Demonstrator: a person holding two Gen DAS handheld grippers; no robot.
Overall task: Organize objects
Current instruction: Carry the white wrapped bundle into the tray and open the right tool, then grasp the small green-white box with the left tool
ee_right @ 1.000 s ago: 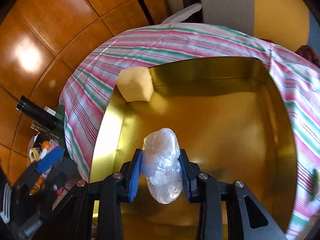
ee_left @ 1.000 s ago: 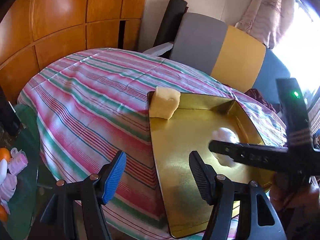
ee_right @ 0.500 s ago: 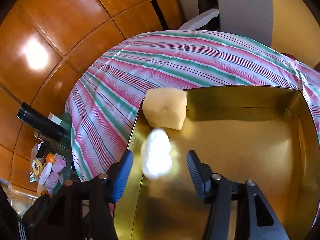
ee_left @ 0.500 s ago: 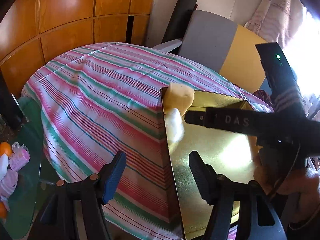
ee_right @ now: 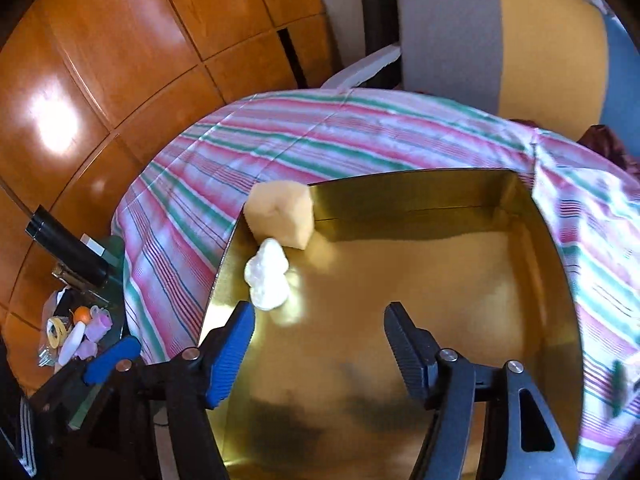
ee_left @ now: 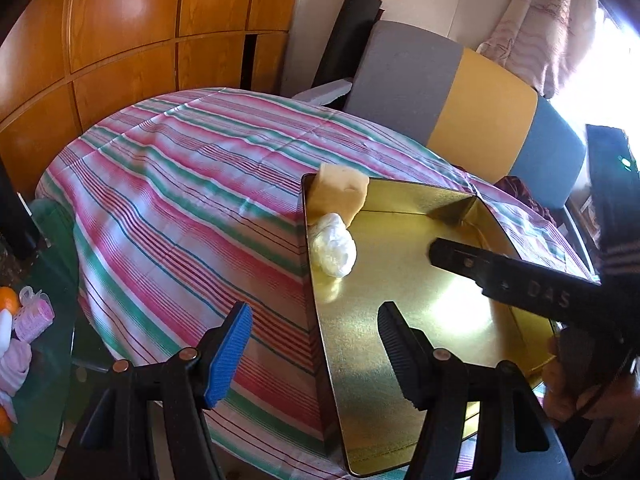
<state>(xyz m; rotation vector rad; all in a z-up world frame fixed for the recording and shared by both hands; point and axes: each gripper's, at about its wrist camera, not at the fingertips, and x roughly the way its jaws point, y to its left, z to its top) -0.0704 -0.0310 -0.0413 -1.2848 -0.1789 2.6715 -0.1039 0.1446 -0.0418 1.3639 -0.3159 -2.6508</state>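
Gold tray (ee_right: 400,280): it sits on the striped surface (ee_left: 180,200) and keeps the small things together in one place.
Bag (ee_right: 267,280): a white crumpled plastic lump lies on the tray floor, by the left wall, touching the sponge. Nothing holds it.
Sponge (ee_right: 280,218): a yellow block stands in the far left corner of the tray, snug against the walls so it takes little room.
Right tongs (ee_right: 318,344): they are opening, with nothing between them. The bag lies just ahead of the blue pad, free. I think they let it go here so it sits next to the sponge.
Left tongs (ee_left: 312,344): spread wide and empty, they hang over the tray's near left wall, maybe waiting for a turn.
Side stuff (ee_right: 80,328): little pink and orange things lie low on the left, off the surface. They may be next.
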